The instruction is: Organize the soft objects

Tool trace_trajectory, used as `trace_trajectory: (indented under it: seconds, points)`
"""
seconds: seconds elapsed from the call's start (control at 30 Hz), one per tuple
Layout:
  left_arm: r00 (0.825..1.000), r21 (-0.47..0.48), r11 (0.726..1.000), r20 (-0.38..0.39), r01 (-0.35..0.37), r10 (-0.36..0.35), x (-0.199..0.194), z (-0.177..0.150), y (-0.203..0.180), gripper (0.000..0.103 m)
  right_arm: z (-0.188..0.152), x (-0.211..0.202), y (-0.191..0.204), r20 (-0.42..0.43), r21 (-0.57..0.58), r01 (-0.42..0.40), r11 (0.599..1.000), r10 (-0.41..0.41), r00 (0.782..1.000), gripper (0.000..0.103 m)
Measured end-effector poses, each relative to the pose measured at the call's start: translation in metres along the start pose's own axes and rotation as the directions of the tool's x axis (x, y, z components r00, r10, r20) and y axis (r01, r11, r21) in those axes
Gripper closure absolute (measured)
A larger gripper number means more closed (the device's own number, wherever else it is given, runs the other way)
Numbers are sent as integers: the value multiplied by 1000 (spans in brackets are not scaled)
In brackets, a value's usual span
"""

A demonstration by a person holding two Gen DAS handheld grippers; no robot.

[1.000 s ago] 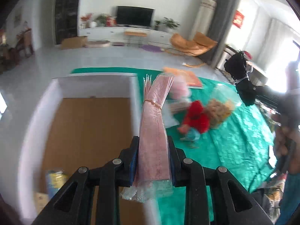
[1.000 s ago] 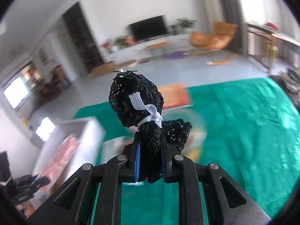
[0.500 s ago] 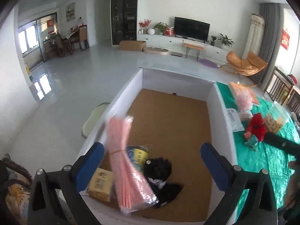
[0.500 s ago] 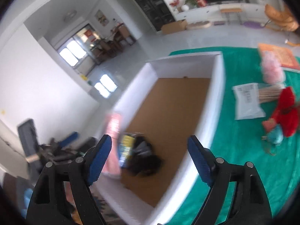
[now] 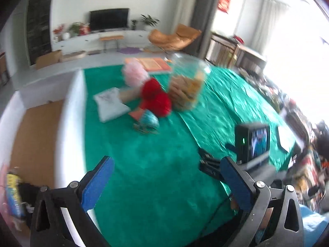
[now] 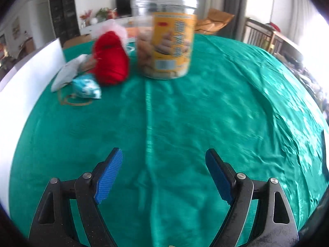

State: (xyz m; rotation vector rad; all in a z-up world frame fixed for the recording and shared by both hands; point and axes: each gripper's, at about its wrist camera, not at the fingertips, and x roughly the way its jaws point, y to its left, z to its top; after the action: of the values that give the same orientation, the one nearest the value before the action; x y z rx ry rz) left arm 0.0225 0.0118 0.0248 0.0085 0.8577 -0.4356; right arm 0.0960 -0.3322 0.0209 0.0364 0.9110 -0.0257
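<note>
Both of my grippers have nothing in them right now. My left gripper (image 5: 166,182) is spread wide over the green cloth (image 5: 154,164), right next to the white wall of the box (image 5: 70,123). My right gripper (image 6: 164,177) is spread wide too, and it looks straight at the little pile of things on the cloth. The soft things I want are all close together — a red fuzzy toy (image 6: 111,61), a small blue-and-white pouch (image 6: 87,87) with a loop of string lying beside it, a flat white packet (image 5: 110,105) and a pink fluffy puff (image 5: 134,75) at the back. A clear cookie jar (image 6: 165,35) stands just beside the red toy, maybe touching it, and it is hard, not soft, so I think I should leave it alone. I think the next step is to pick one soft thing and carry it to the box. To do that well, I should go for the pouch or the red toy from the side away from the jar, come in low, and close the pads around the fat middle — not the string. The pictures are blurry, so I should slow down first.
</note>
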Motion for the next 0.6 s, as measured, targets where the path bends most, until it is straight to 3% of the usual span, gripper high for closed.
trace_trajectory:
  seconds: [0.1, 0.2, 0.33, 0.53, 0.6]
  points:
    - [998, 28, 999, -31, -44, 45, 40, -6, -17, 1, 7, 8, -12, 16, 32, 21, 999, -22, 1000, 18]
    - [991, 32, 992, -41, -123, 125, 74, -15, -14, 1, 7, 18, -14, -28, 42, 59, 997, -58, 998, 18]
    - [976, 24, 980, -95, -195, 197, 114, -26, 6, 1, 9, 19, -18, -27, 67, 44, 997, -42, 999, 17]
    - [962, -29, 970, -143, -241, 234, 141, -38, 37, 0, 6, 20, -17, -27, 65, 38, 997, -36, 999, 15]
    - [967, -29, 971, -108, -237, 232, 140, -40, 42, 0, 6, 20, -17, -28, 64, 38, 997, -36, 999, 15]
